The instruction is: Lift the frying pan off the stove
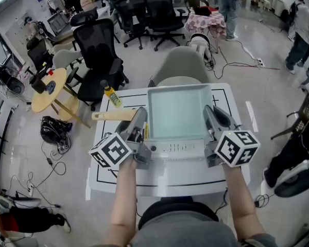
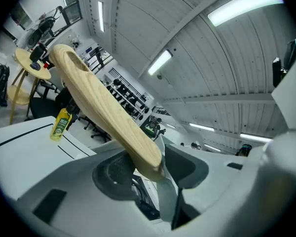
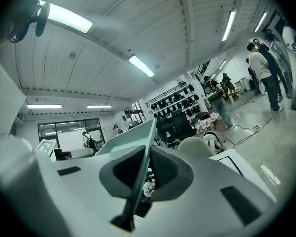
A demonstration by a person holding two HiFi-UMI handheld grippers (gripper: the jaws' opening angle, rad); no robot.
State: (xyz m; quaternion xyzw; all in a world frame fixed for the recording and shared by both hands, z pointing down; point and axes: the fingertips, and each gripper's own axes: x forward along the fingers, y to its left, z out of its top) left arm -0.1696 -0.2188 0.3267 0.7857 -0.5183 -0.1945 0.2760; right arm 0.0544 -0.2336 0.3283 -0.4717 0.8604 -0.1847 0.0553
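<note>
A square pale-green frying pan with a wooden handle hangs level above the white stove; both grippers hold it. My left gripper is shut on the pan where the handle joins its left wall. In the left gripper view the wooden handle runs up and to the left from between the pads of the left gripper. My right gripper is shut on the pan's right wall. In the right gripper view the thin pan wall stands edge-on between the dark pads of the right gripper.
The stove sits on a white table with black lines. A yellow bottle stands at the table's far left corner. A grey chair is behind the table, with black office chairs and a round wooden table to the left.
</note>
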